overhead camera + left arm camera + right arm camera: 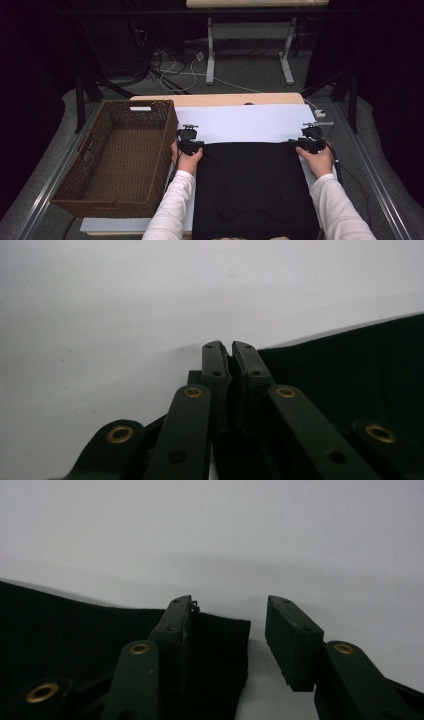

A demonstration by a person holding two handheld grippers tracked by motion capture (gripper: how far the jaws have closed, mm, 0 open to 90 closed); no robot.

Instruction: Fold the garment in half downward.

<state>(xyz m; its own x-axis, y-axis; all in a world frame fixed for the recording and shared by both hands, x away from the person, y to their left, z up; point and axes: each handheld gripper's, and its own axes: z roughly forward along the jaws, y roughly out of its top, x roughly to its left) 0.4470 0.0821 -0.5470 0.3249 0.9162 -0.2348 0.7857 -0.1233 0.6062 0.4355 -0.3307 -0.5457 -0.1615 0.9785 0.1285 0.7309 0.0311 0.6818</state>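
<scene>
At the black cloth, left jaws pinched shut, right jaws apart.

The high view looks forward and down from above the person's side of the table, far enough to take in the basket and floor beyond. Each tool view rides low and close, looking along its own jaws across the white surface. All three share the black cloth's far edge.

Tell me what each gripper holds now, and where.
Left gripper is shut at the black cloth's far left corner. Right gripper is open around the far right corner, not pinching it.
</scene>
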